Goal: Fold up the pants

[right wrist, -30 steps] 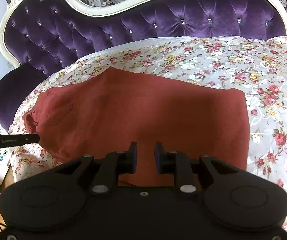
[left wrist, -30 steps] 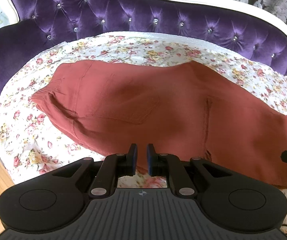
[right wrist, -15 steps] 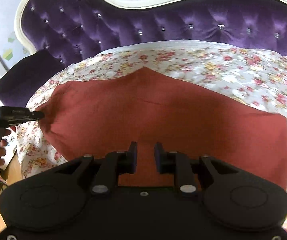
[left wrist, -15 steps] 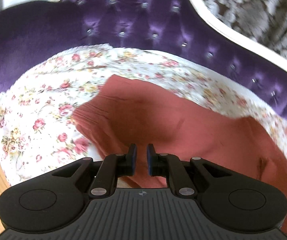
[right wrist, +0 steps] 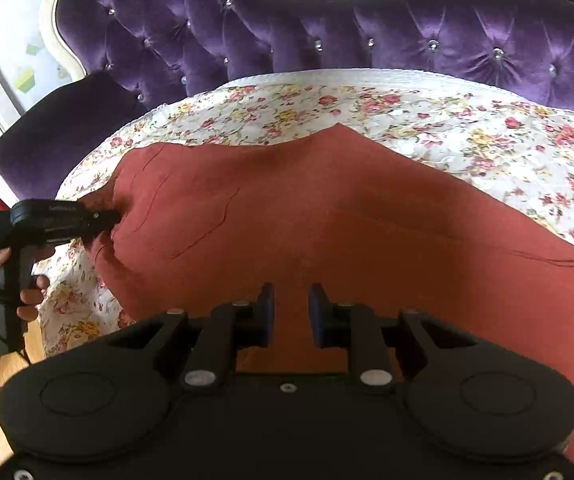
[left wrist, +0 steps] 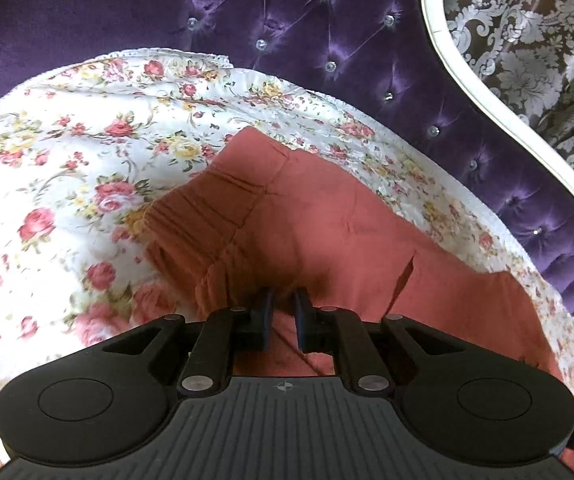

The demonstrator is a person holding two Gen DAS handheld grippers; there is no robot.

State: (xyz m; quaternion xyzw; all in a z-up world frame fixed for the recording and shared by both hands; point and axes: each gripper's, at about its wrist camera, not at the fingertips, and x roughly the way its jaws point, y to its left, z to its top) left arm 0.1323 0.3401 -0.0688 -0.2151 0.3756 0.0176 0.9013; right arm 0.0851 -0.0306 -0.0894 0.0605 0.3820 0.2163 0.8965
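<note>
Jaws of left gripper (left wrist: 283, 312) pinch crosswise-lying pants (left wrist: 327, 232).

Soft daylight from the left, fisheye-bent edges, slight blur.

- This is a home, most likely a bedroom or sitting room, furnished for show as much as for use.
- A purple velvet headboard or sofa back (right wrist: 327, 36) fills the rear, deeply tufted and set with small crystal buttons.
- A curving white carved frame (left wrist: 483, 92) edges that upholstery.
- Behind it, damask wallpaper (left wrist: 527, 32) carries pale leaf scrolls on dark brown.
- A quilted floral cover (left wrist: 67, 152), printed with pink and yellow roses on white, spreads over the cushioned surface.
- Rust-red pants (right wrist: 347, 220) lie on that cover, household laundry.
- A strip of wooden floor (right wrist: 3, 372) shows at the lower left.
</note>
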